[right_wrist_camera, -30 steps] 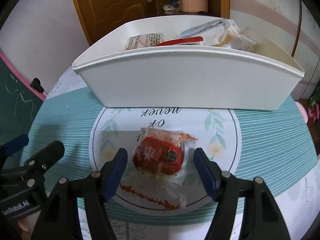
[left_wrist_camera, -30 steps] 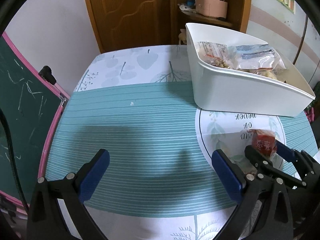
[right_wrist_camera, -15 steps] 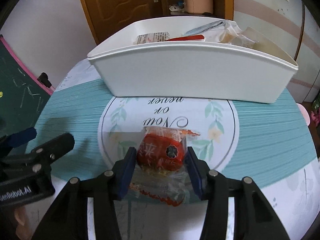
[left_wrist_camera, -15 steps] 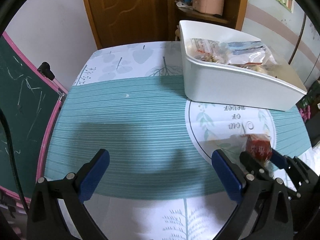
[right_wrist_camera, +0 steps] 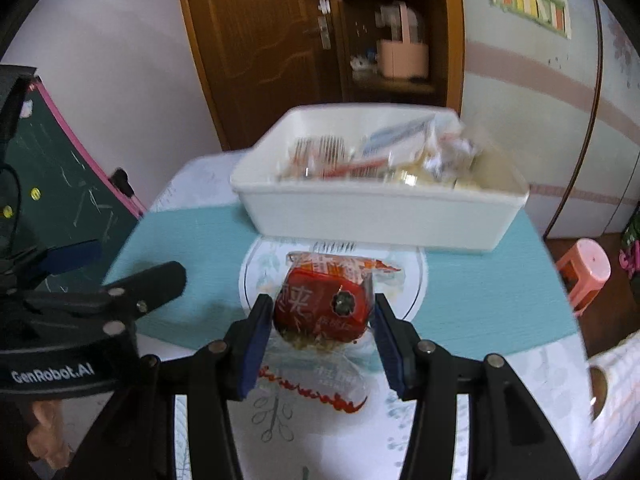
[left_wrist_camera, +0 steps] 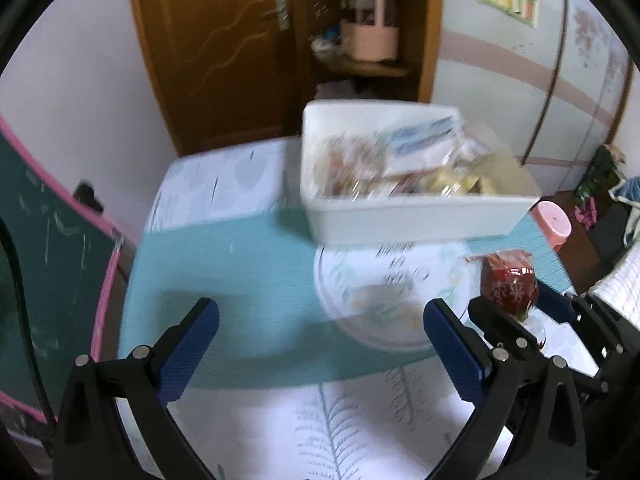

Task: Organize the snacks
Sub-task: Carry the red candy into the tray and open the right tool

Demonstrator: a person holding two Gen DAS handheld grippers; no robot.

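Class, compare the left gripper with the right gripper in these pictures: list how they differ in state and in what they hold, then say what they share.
The left gripper is wide open, while the right gripper is shut. The left gripper holds nothing; the right gripper's fingers clamp the red snack packet. The left gripper points at bare tablecloth, the right gripper toward the white bin of snacks. Both have black arms with blue pads.

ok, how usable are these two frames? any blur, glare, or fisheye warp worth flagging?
Left wrist view: motion blur smears the white bin and the tablecloth print; the left gripper stays sharp, open. Right wrist view: bin contents streaked, the red snack pack held in the right gripper is fairly crisp, small glare on its wrapper. Both views: heavy barrel distortion, dark corners.
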